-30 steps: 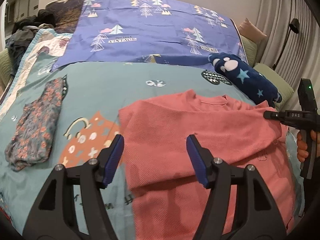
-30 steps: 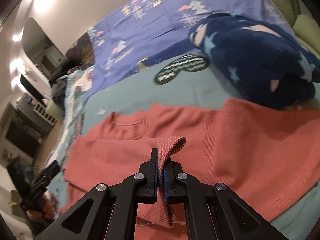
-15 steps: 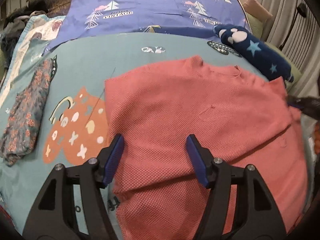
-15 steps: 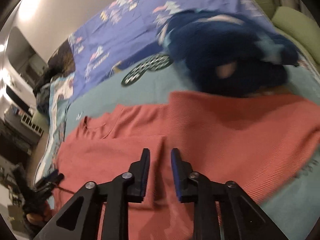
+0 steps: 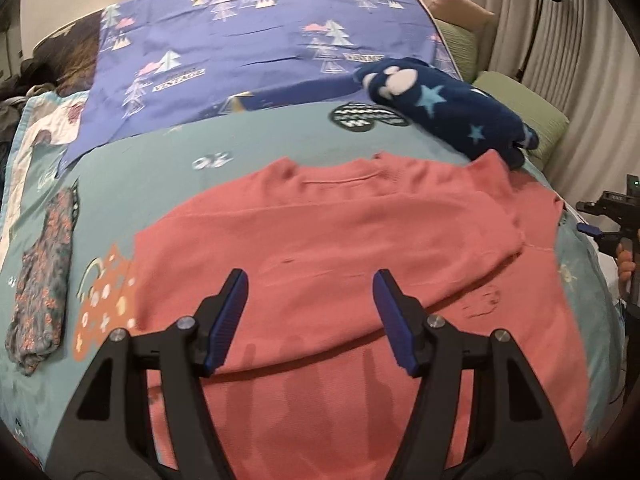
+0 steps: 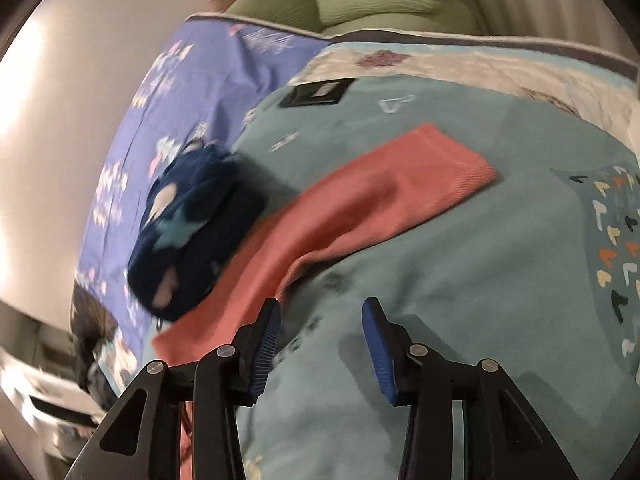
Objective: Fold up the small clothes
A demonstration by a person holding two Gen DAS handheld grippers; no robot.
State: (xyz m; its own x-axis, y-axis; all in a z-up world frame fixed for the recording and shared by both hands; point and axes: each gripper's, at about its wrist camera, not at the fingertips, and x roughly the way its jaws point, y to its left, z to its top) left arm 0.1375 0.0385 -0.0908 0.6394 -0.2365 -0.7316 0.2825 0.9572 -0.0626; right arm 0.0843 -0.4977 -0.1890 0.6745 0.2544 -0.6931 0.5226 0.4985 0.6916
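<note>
The pink sweater (image 5: pixel 340 248) runs off the near edge past the left gripper, its right sleeve (image 6: pixel 360 208) and the navy starred garment (image 6: pixel 192 232) smeared by motion blur.

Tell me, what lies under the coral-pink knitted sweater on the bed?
Under the coral-pink knitted sweater lies the teal printed bed cover, showing all around it. Whatever print or object is beneath the sweater's middle is covered and cannot be seen.

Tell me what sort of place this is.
Most likely a bedroom: the pink sweater lies spread on a bed with a teal printed quilt, green pillows sit at its far side, and pleated curtains hang behind.
</note>
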